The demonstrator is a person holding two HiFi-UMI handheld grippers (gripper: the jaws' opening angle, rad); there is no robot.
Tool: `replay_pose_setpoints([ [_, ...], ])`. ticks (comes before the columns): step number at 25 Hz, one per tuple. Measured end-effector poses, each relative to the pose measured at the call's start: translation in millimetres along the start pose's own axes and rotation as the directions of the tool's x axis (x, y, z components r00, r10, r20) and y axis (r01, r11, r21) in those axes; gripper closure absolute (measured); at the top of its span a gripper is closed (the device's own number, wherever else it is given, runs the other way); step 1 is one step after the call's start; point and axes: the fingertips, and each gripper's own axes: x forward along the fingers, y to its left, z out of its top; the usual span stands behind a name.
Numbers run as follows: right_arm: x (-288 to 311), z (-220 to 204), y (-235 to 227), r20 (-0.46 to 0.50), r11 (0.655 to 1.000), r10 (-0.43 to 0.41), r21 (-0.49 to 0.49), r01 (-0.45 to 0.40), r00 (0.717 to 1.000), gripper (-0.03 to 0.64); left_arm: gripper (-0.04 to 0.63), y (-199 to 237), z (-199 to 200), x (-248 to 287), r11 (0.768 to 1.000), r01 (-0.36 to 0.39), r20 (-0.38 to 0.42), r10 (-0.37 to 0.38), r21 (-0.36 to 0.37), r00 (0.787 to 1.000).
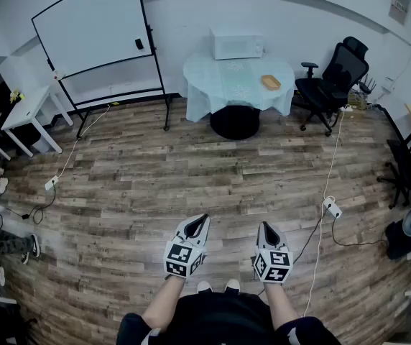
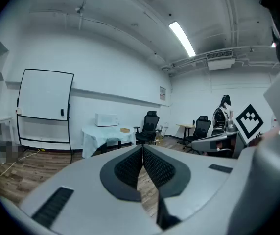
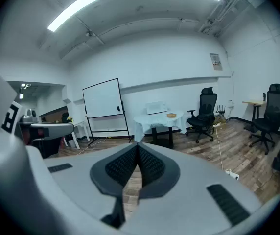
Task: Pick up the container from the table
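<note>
hard to see: container (image 1: 271, 83) is showing only as a small tan shape; its contents are not resolving.
cut off: person (image 1: 220, 315) is running off the bottom edge of the head view.
left gripper (image 1: 204, 218): jaws are meeting at the tips, gripping nothing.
right gripper (image 1: 264, 226): jaws are pressing together, empty.
container position: sitting on the table (image 1: 223, 77) near its right edge, right of the microwave (image 1: 236, 44).
spacing: the 2 grippers are hanging over the floor (image 1: 191, 171), well apart from the table.

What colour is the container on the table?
The small shallow container is orange-tan; head view shows it best.
</note>
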Motion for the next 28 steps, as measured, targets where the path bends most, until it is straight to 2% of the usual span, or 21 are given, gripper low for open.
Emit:
replay_pose_setpoints([
  [6,3,3,-18,0.022,0.999,-0.003,0.043,0.002,1.000,0.592,0.578,-10,4,15,1.000,0.003,0.005,-0.003,0.007,1.000],
  [12,0,7,-38,0.040,1.000,-0.012,0.024,0.011,0.999,0.592,0.578,-25,5,32,1.000,0.003,-0.001,-0.003,0.013,1.000],
  [28,-1,13,-86,0.035,0.999,0.038,0.034,-0.039,0.999,0.592,0.578,-67,10,71,1.000,-0.013,-0.025,0.014,0.026,1.000],
])
